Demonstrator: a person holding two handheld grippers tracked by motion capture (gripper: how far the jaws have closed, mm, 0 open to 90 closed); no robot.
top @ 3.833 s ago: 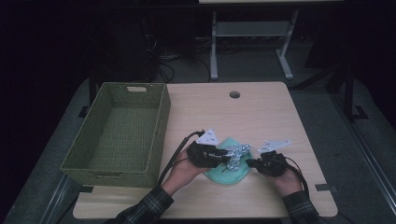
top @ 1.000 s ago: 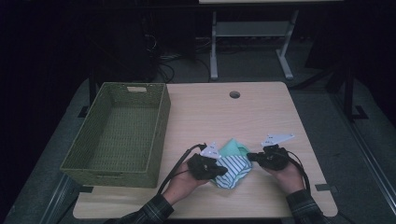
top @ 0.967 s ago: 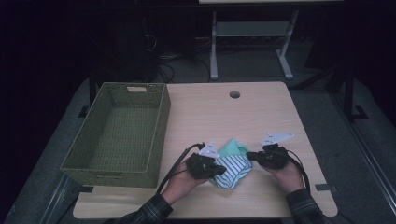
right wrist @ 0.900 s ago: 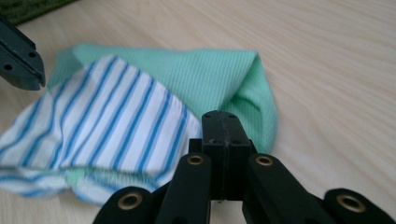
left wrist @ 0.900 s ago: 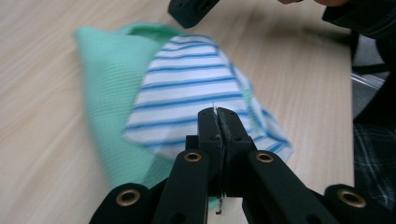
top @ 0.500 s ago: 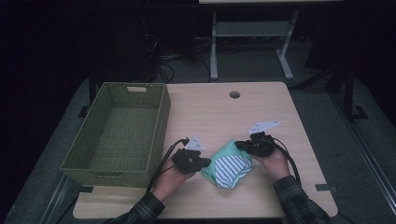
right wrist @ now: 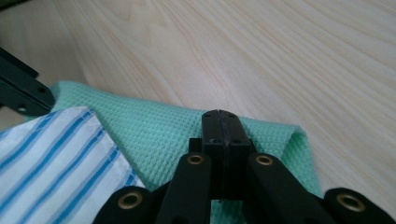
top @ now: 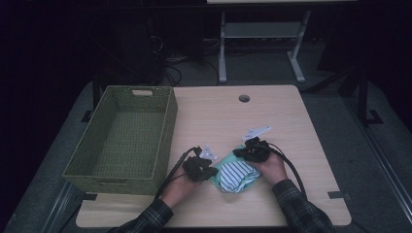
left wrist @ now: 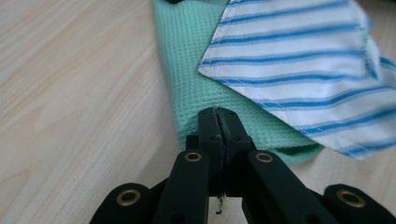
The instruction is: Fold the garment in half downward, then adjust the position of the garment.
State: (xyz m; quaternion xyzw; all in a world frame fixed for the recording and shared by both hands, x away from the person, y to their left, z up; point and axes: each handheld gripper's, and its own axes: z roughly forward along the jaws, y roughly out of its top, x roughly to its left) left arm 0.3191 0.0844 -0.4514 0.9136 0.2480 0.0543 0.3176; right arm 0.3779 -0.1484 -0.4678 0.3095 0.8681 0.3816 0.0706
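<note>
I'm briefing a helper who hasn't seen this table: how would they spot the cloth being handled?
On the wooden table, right of the green woven basket, look near the front edge between the two hands. The cloth lies bunched there: mint-green waffle weave with a white, blue-striped side folded over it, the table's sole fabric.

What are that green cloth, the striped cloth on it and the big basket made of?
The green cloth looks like soft cotton with a waffle weave: small square pits cover it. The striped cloth seems a thinner, smooth woven fabric, white with blue lines and a stitched hem. The basket looks woven, wicker or perhaps plastic, in matt olive green; the high view is too dim to settle which.
</note>
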